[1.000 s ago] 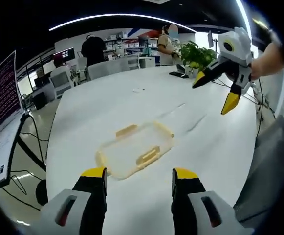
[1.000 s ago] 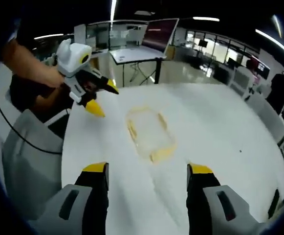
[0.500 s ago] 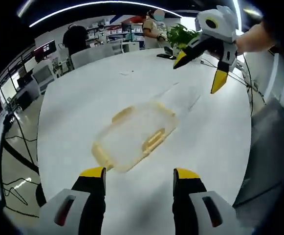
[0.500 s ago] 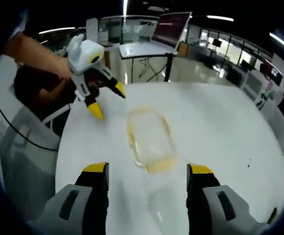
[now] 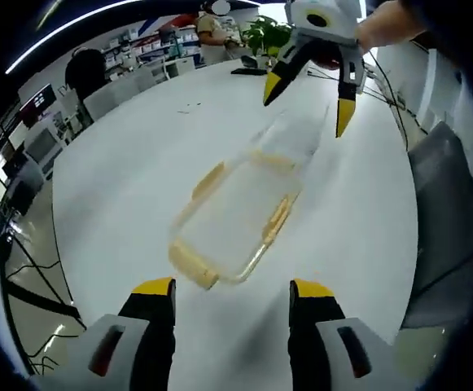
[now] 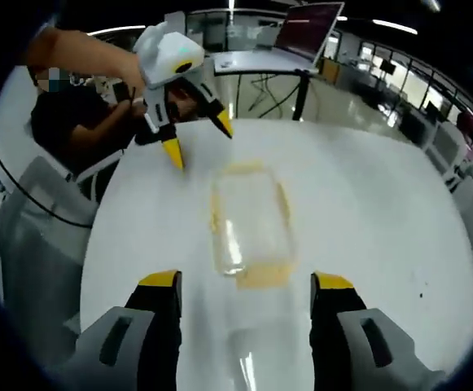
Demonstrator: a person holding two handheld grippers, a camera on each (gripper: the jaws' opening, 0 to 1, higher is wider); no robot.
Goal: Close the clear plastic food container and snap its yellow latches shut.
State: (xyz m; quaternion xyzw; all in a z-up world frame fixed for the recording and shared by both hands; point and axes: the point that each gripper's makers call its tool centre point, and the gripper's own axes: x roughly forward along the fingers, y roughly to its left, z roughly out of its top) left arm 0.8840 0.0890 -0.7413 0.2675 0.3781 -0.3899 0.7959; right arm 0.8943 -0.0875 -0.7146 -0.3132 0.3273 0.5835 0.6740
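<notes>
Tongs, left point(image 5: 229, 293): two black jaws tipped yellow, spread wide with nothing between them, rising over the near edge of the counter; seen from the right gripper view point(image 6: 195, 134), it hangs above the far end of the container, held by a hand point(image 6: 81, 57), jaws parted.
Tongs, right point(image 6: 244, 289): same make, black with yellow tips on grey plastic bodies, jaws apart and holding nothing; in the left gripper view point(image 5: 308, 96) it hovers over the far end of the container, its two pointed yellow tips splayed.
Container point(image 5: 232, 216): one, clear plastic, a shallow rounded rectangle, lying flat on the counter between the two tongs, touched by neither; in the right gripper view point(image 6: 248, 224) it lies lengthwise just ahead of the jaws.
Latches: yellow, translucent strips along the rim; three can be made out in the left gripper view, one on the near short end point(image 5: 191, 262), one on each long side; motion blur leaves it unclear whether they are snapped down.
Lid: too clear and blurred to tell whether it is seated.
Counter point(image 5: 130, 163): one, white, smooth, glossy, with a curved edge.
Background: a plant point(image 5: 264, 32), office desks, a dark monitor point(image 6: 305, 20), two people at the far shelves.
</notes>
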